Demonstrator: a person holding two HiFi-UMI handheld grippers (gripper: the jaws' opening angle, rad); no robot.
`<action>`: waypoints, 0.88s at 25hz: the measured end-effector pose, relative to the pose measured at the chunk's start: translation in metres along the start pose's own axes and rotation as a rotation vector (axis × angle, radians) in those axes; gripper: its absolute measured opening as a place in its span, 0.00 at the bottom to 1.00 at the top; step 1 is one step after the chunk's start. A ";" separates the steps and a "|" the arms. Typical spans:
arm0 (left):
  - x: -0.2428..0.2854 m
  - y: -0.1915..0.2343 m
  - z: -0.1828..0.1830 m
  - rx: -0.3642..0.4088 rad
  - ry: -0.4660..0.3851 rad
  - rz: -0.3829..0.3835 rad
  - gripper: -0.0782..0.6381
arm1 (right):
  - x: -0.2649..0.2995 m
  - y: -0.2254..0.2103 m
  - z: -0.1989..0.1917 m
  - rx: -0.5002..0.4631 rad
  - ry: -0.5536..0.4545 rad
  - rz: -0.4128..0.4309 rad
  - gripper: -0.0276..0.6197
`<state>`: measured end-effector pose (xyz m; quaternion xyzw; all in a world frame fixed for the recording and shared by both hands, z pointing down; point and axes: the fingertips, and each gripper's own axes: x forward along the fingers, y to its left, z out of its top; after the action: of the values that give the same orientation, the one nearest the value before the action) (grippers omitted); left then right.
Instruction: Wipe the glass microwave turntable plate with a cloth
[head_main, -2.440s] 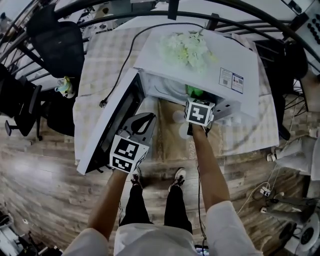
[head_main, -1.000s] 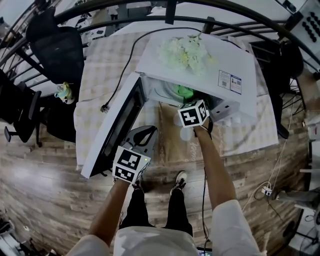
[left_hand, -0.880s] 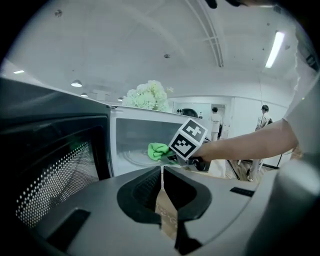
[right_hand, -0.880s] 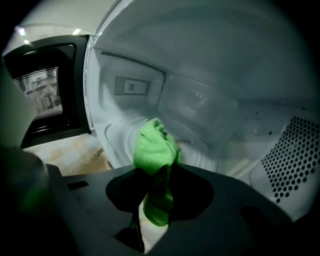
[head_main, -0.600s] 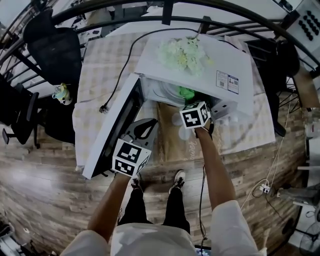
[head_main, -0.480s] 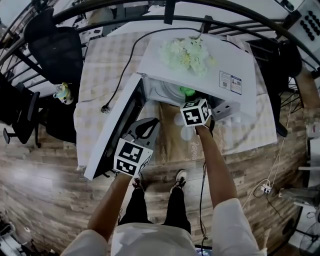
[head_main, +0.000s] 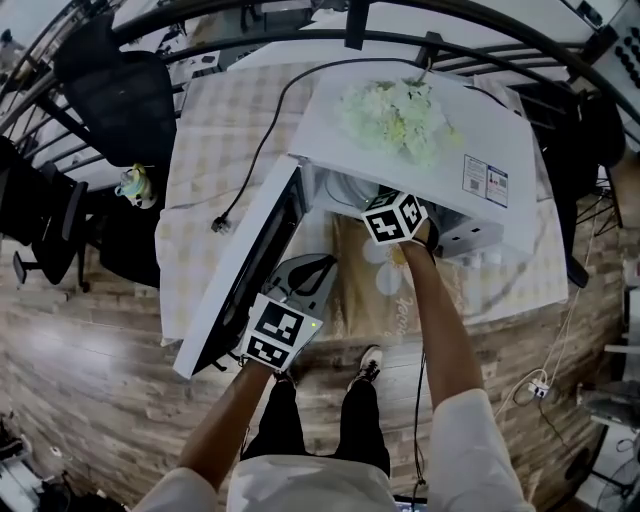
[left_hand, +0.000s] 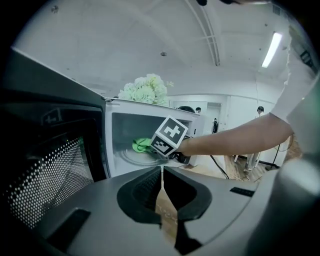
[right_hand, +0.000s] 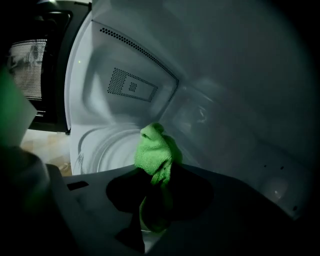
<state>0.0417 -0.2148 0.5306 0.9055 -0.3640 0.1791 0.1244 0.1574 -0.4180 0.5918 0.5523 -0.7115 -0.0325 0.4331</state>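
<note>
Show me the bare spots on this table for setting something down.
Free: the tablecloth left of the microwave, between the power cord and the table's edge; and the tan mat between the open door and the right arm. Crowded: the cavity, filled by the right gripper and green cloth; flowers cover the microwave's top.

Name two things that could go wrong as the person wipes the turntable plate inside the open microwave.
1. The right gripper pinches the green cloth in a narrow bunch; it may slip, letting hard fingers scrape the glass turntable plate.
2. The shut left gripper hangs close to the open microwave door and might knock it.
</note>
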 end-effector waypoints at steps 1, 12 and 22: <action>0.000 0.001 -0.001 -0.003 0.002 0.002 0.15 | -0.001 0.002 0.005 -0.017 -0.016 0.006 0.21; -0.006 -0.002 -0.002 -0.011 -0.005 0.003 0.15 | -0.018 0.051 0.003 -0.180 -0.053 0.215 0.19; -0.008 -0.027 0.009 -0.003 -0.017 -0.031 0.15 | -0.071 0.058 -0.046 -0.229 0.055 0.370 0.18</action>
<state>0.0580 -0.1939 0.5169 0.9123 -0.3513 0.1690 0.1252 0.1448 -0.3176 0.6095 0.3602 -0.7802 -0.0180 0.5111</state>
